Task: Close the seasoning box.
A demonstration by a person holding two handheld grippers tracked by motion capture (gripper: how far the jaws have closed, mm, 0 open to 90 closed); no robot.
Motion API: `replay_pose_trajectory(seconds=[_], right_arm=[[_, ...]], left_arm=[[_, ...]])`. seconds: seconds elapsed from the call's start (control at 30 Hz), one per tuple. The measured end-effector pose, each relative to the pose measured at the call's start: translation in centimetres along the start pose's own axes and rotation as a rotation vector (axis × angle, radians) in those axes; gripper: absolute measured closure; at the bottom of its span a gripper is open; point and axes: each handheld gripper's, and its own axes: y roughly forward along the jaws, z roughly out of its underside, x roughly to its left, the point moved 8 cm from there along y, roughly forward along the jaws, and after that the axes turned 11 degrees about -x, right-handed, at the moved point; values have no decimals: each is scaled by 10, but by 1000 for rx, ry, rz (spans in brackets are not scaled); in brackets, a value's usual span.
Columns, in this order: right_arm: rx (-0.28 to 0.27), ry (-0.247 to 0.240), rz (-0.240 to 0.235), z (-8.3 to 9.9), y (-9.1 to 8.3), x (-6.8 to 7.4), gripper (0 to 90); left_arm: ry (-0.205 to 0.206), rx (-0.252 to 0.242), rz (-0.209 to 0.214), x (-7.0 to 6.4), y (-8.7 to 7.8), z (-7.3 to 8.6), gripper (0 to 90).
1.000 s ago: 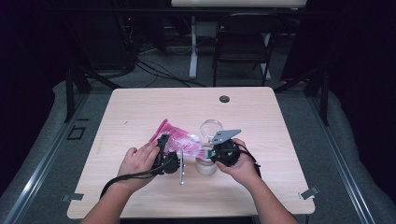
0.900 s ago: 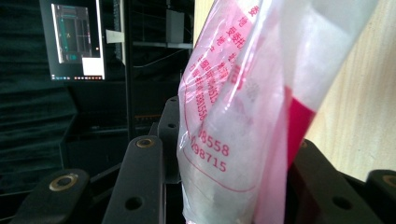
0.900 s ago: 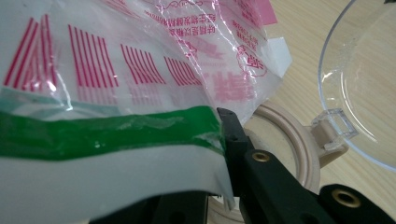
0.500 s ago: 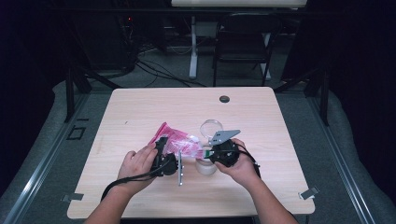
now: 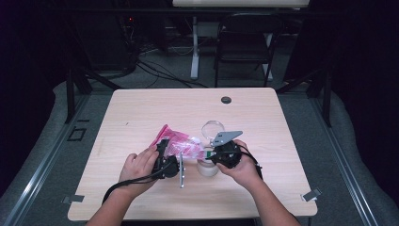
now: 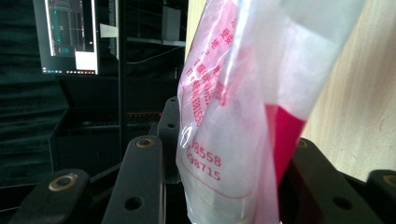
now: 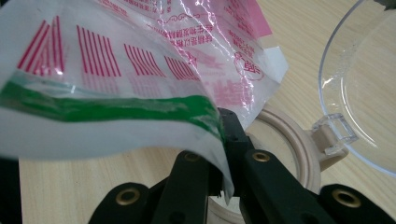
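Note:
A pink-and-clear plastic bag (image 5: 181, 143) with red print is held between both grippers at the table's front middle. My left gripper (image 5: 167, 162) holds its lower left end. In the left gripper view the bag (image 6: 233, 116) stands between the jaws of this gripper (image 6: 224, 144), whitish contents inside. My right gripper (image 5: 220, 153) is shut on the bag's green-striped edge (image 7: 140, 105), the jaws of the gripper (image 7: 223, 140) pinched together. Just under that edge stands an open beige jar (image 5: 207, 168), its rim (image 7: 289, 140) close by. Its clear hinged lid (image 5: 214, 128) (image 7: 364, 84) is swung back.
The light wood table (image 5: 141, 113) has a black round grommet (image 5: 226, 100) near its far edge. A dark chair (image 5: 244, 42) and cables sit beyond the table. A lit monitor (image 6: 70, 37) appears in the left gripper view.
Both hands have shifted only slightly. The bag stays held between the two grippers above the jar.

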Motion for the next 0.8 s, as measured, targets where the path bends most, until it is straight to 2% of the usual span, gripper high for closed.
replay_pose_trajectory(seconds=[0.5, 0.67, 0.8], right_arm=[[-12, 2, 2, -3, -1, 1, 900], [-16, 3, 0, -3, -2, 0, 891], [-27, 11, -3, -4, -3, 0, 884]], left_arm=[[-46, 6, 23, -5, 2, 1, 651], [-60, -12, 10, -6, 4, 1, 652], [-78, -1, 19, -7, 3, 3, 652]])
